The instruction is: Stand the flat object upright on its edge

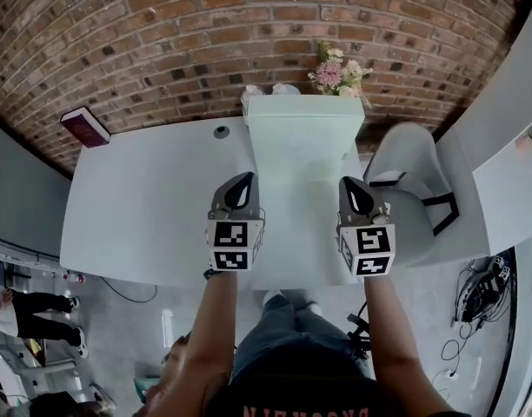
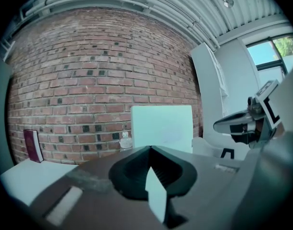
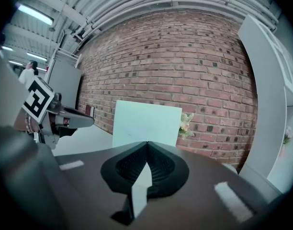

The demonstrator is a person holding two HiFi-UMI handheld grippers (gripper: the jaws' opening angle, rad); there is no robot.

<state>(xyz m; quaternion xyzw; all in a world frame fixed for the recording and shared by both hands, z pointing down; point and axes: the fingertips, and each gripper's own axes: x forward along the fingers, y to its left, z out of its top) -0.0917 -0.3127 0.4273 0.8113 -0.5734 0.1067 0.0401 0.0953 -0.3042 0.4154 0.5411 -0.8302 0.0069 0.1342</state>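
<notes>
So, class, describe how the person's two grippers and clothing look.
The left gripper and right gripper match: grey bodies, black pointed tongs, each with a white cube of black square markers. The person wears a dark top with orange lettering and blue jeans.

Flat panel (image 1: 305,137) is stood on edge at the far side of the table (image 1: 144,207), before the brick wall (image 1: 162,33). A small bottle (image 1: 222,132) is set just left of it, flowers (image 1: 337,72) behind it to the right, a book (image 1: 84,127) far left. A chair (image 1: 414,189) is placed right of the table.
</notes>
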